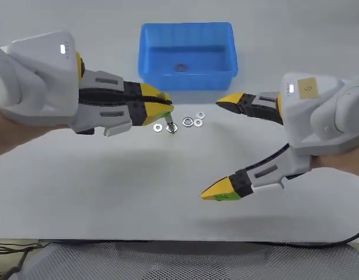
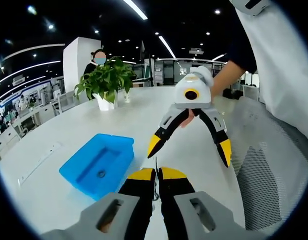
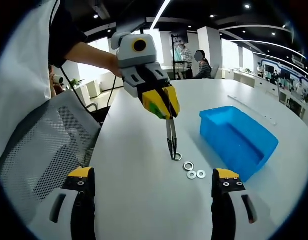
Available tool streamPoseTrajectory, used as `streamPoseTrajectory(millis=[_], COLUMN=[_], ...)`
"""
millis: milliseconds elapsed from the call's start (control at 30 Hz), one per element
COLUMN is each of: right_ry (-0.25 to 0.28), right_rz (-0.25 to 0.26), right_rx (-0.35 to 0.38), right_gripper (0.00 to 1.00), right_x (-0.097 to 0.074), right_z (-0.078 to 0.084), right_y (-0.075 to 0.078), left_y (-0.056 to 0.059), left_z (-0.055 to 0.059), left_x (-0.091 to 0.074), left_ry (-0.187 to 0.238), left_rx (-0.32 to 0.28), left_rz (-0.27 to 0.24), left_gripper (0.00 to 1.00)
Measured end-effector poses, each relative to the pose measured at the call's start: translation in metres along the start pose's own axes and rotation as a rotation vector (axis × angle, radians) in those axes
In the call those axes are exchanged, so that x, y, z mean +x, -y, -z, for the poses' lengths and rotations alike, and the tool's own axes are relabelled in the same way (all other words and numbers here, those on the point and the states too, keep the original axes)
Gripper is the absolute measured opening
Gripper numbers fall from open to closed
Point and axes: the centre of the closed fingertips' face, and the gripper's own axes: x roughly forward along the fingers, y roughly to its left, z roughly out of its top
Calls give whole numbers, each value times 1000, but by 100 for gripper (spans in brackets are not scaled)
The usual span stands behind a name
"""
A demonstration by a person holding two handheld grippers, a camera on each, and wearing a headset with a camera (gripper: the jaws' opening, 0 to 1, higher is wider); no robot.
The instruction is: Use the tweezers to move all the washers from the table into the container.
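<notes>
White table under both tools, bare apart from the work.

Straight beyond the tips of the tweezers, across a strip of bare table, an open blue container, with a single washer already lying on its floor.

Left gripper with jaws pressed together on the upper end of the tweezers, angling the slim metal legs down to the table. Facing it, right gripper with jaws spread wide, holding nothing, hovering well apart from the tweezers.

At the tweezer tips, a short row of five loose washers: one right at the tips, one just beside it on the left gripper's side, three more trailing off towards the right gripper. Too small to tell whether the tips already pinch the nearest one or merely touch it.

Likely step in hand: picking up that nearest washer, with most of the task ahead. To do it well:
- Slip one tip through the hole and the other outside the rim.
- Squeeze steadily, then lift straight up before swinging towards the container.
- Keep the legs clear of the neighbouring washers to avoid scattering them.
- Release low over the container floor to prevent a bounce.
</notes>
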Motion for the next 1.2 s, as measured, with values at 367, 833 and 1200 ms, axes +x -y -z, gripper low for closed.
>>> streamPoseTrajectory(millis=[367, 833, 1200], right_ry=[30, -24, -69], right_rz=[-66, -76, -95], right_rx=[-16, -45, -63], right_gripper=[74, 26, 13], right_x=[35, 52, 53], right_z=[-28, -27, -21], right_y=[12, 28, 27], left_y=[2, 3, 5], left_z=[0, 2, 0], left_x=[3, 5, 11], left_ry=[-45, -51, -44], left_rx=[-5, -12, -12], left_rz=[36, 40, 51], left_gripper=[6, 6, 7])
